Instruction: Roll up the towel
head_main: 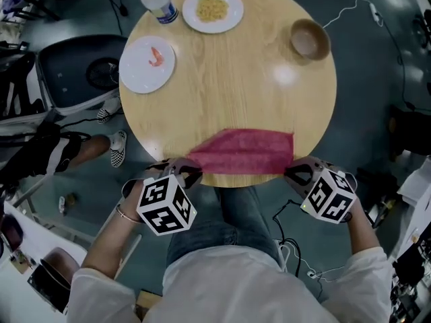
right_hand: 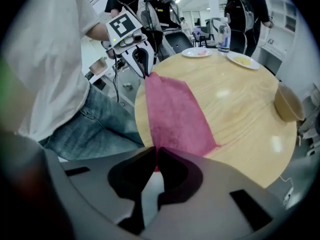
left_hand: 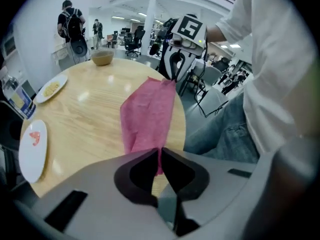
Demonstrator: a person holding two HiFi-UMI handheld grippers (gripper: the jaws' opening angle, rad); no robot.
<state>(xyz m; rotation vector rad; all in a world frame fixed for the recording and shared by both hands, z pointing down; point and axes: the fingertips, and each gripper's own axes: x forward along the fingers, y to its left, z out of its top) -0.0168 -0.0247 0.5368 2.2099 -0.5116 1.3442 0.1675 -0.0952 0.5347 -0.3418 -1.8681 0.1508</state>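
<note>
A pink towel lies stretched as a flat strip along the near edge of the round wooden table. My left gripper is shut on the towel's near left corner, and in the left gripper view the pink cloth runs out from between the closed jaws. My right gripper is shut on the near right corner, with the towel pinched in its jaws in the right gripper view. Each gripper view shows the other gripper at the strip's far end.
On the table's far side stand a plate with a shrimp, a plate of yellow food, a water bottle and a brown bowl. Chairs and cables surround the table. My jeans-clad legs are below the near edge.
</note>
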